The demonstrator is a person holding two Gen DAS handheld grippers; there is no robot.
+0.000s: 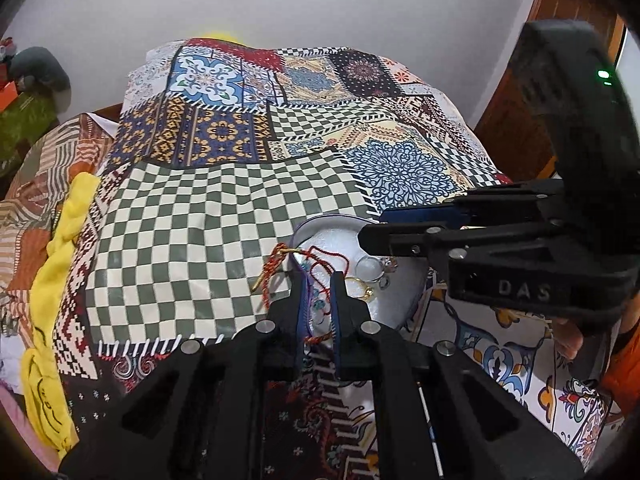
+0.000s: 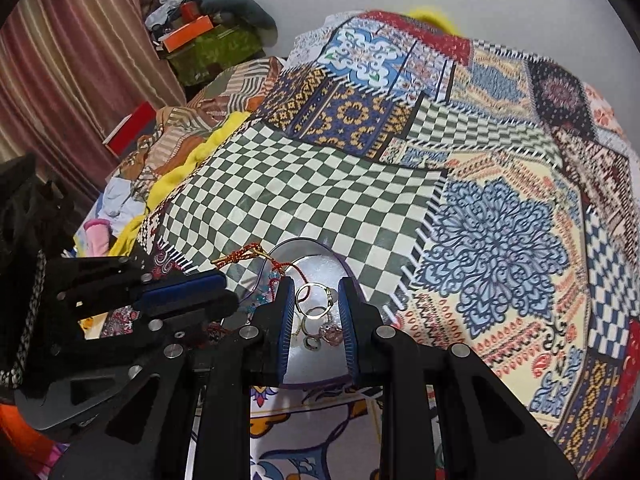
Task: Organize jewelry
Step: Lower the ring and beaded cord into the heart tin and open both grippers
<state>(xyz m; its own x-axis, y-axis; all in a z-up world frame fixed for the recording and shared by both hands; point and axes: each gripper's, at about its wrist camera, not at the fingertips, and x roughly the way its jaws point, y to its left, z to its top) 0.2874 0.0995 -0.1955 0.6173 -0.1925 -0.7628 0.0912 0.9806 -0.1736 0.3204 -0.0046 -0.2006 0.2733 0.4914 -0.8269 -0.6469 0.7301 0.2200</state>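
Note:
A shallow white dish with a purple rim [image 1: 340,236] [image 2: 320,260] lies on the patterned bedspread. It holds several rings [image 1: 370,272] [image 2: 318,312], and a red thread bracelet with beads [image 1: 316,264] [image 2: 276,272] drapes over its left rim. My left gripper [image 1: 318,284] is open, its fingers straddling the bracelet and the dish's rim. My right gripper [image 2: 314,292] is open over the dish with the rings between its fingers; it also shows in the left wrist view [image 1: 372,230].
The patchwork bedspread [image 1: 224,208] [image 2: 320,184] covers the bed. A yellow cloth [image 1: 56,272] [image 2: 180,168] lies along its left edge. Clutter and boxes [image 2: 192,36] stand by the wall at far left.

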